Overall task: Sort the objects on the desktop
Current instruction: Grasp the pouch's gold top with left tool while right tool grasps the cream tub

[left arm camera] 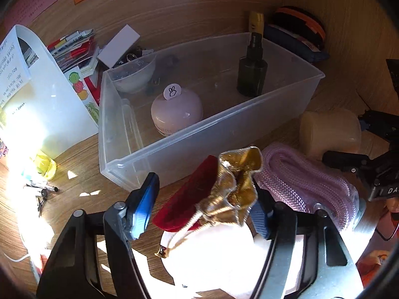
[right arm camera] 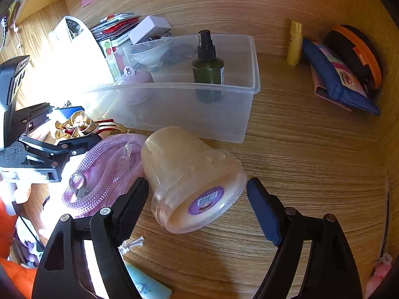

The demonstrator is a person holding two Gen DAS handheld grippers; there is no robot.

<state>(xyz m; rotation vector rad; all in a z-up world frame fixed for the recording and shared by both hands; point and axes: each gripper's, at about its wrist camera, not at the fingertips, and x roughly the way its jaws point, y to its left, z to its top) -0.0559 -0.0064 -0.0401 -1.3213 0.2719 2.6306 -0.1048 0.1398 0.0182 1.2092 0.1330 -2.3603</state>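
Gold frill and red velvet: the little drawstring pouch sits at the lower middle of the left wrist view, its gathered mouth standing up between the blue pads of the left gripper. The right-hand pad is tucked in close behind the frill, the left-hand one stands clear with bare wood showing beside it, so I read the jaws as open around the pouch, not yet pinching it. The pouch lies directly ahead of that gripper, its red body running away toward the upper left of the frame and its cord trailing down toward the camera.

Over in the right wrist view, the right gripper straddles a cloudy, cream-coloured jar tipped on its side in the centre of the frame. Its long axis runs from the labelled base at the lower right, nearest the fingers, up and to the left. Gaps show on both sides of it, so these jaws are open too.

Each hand is nearest its own thing. The clear plastic bin, already holding a dark spray bottle, stands just beyond both, toward the top of each frame. A coil of pink mesh tubing lies between pouch and jar, touching the jar's side.
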